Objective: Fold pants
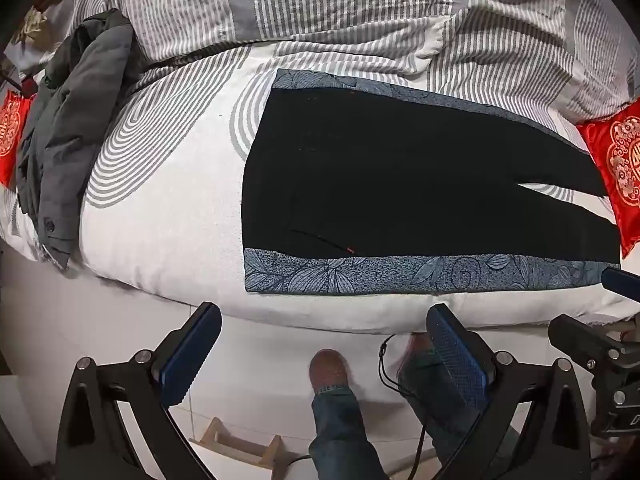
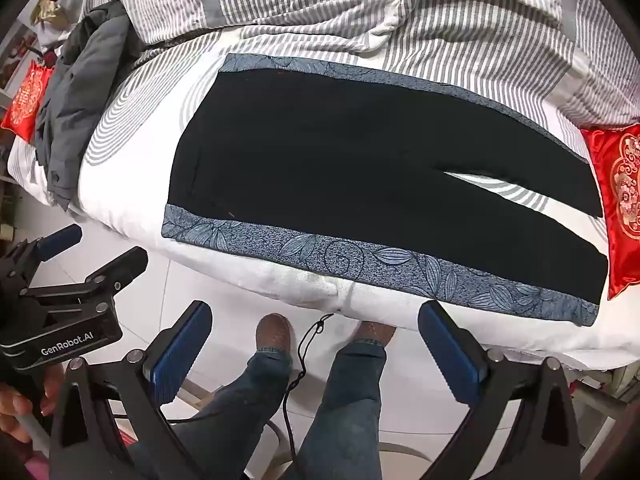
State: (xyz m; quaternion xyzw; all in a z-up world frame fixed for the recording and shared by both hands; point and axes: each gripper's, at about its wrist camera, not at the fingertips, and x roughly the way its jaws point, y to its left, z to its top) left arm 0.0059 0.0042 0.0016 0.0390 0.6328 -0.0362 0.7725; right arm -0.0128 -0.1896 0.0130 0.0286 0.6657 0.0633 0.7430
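Observation:
Black pants (image 1: 400, 176) (image 2: 360, 168) with blue floral side bands lie flat on the white bed (image 1: 168, 240) (image 2: 128, 216), waist to the left and legs running right, a narrow gap between the legs. My left gripper (image 1: 324, 340) hangs open above the bed's near edge, short of the pants. My right gripper (image 2: 316, 340) is open too, over the floor just in front of the bed, with nothing between its fingers. In the right wrist view the left gripper (image 2: 96, 252) shows at the left, also empty.
A grey jacket (image 1: 68, 140) (image 2: 76, 112) lies bunched at the bed's left. A striped quilt (image 1: 320, 4) (image 2: 360, 4) is heaped behind the pants. Red cushions (image 1: 616, 172) (image 2: 620, 200) sit at the right and far left. The person's legs and shoes (image 2: 276, 332) stand below.

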